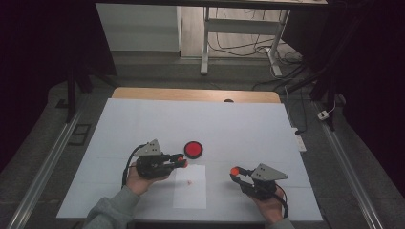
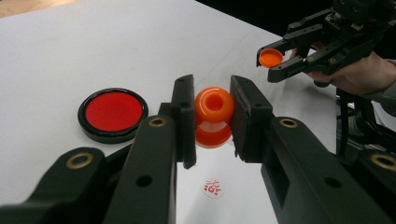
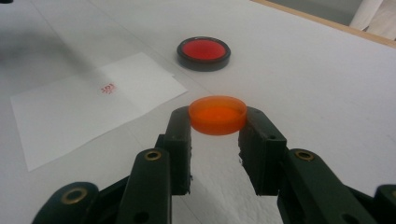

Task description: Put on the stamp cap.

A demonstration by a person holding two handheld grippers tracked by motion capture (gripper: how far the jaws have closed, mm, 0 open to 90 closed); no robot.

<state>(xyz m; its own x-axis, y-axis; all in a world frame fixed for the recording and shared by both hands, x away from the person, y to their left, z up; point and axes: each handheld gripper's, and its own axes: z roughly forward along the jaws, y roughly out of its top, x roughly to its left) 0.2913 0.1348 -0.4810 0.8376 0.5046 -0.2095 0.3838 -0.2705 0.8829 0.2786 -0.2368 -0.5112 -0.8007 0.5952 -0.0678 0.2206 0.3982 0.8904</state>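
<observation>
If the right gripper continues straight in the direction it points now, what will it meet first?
Most likely the ink pad. In the right gripper view it lies ahead of the right gripper, which is shut on the orange cap, with bare table between. Depth is unclear, so it may pass above the pad.

Desk frame (image 1: 239,33), floor cables (image 1: 248,45)

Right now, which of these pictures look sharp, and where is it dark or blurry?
High view: white table evenly lit, surroundings nearly black, small things soft. Left gripper view: orange stamp fairly sharp, the near fingers blurred and dark. Right gripper view: orange cap crisp, ink pad softer, faint shadow top left.
</observation>
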